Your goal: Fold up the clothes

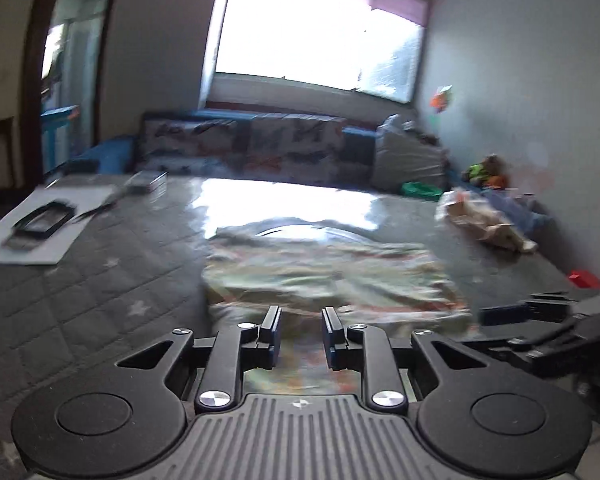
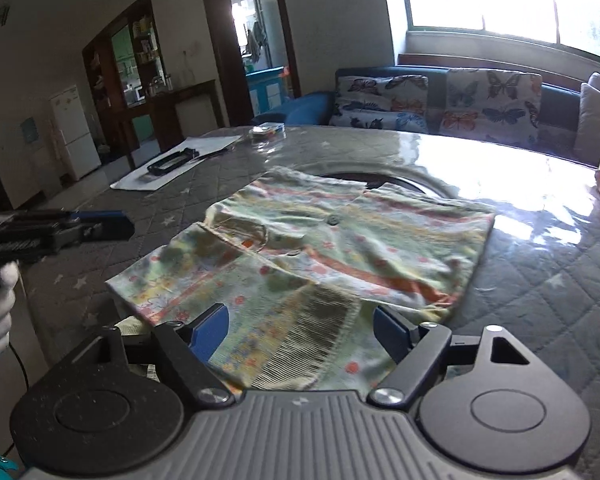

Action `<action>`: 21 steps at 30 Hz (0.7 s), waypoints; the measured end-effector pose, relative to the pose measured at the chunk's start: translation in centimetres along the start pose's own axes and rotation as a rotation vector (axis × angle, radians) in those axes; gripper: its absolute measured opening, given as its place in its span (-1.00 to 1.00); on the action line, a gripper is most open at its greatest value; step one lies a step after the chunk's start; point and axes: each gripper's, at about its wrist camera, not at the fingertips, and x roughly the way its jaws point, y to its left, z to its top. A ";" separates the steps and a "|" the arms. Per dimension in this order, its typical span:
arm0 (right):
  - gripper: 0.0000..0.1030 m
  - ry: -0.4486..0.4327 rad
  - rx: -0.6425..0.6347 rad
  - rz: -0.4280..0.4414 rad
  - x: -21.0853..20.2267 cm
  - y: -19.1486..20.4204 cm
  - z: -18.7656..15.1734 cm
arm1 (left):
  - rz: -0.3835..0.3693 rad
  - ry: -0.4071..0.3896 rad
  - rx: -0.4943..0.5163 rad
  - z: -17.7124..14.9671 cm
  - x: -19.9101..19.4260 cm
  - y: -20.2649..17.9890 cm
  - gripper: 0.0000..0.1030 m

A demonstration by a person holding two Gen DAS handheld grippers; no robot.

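Note:
A small light-green garment with orange stripes and a floral print lies spread on the grey quilted table; it also shows in the left wrist view. My right gripper is open over the garment's near hem, its blue pads either side of the cloth. My left gripper is open, just above the garment's near edge, with nothing between its fingers. The left gripper also shows from the side in the right wrist view, and the right gripper at the right edge of the left wrist view.
A white sheet with a black frame on it lies at the table's far left. A clear box sits near the back edge. A crumpled bag and a red object lie at the right. A butterfly-print sofa stands behind the table.

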 end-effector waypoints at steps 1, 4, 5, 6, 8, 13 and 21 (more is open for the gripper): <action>0.57 0.005 -0.008 -0.001 0.3 0.3 0.0 | 0.040 0.017 -0.018 -0.1 0.8 0.8 -0.52; 0.57 0.017 -0.033 -0.002 0.8 0.9 0.0 | 0.147 0.071 -0.058 -0.5 3.3 2.9 -0.41; 0.57 0.021 -0.039 -0.001 1.0 1.1 -0.1 | 0.150 0.087 -0.060 -0.7 3.9 3.4 -0.38; 0.57 0.026 -0.044 0.000 1.2 1.3 -0.1 | 0.140 0.099 -0.057 -0.9 4.6 3.6 -0.33; 0.57 0.033 -0.055 0.002 1.6 1.6 -0.1 | 0.148 0.137 -0.048 -1.6 6.2 3.6 -0.33; 0.57 0.050 -0.078 0.004 2.6 2.0 -0.1 | 0.138 0.136 -0.068 -2.4 6.9 3.8 -0.93; 0.59 0.089 -0.096 0.001 4.2 2.3 -0.9 | 0.204 0.118 -0.143 -2.4 5.4 6.0 -0.98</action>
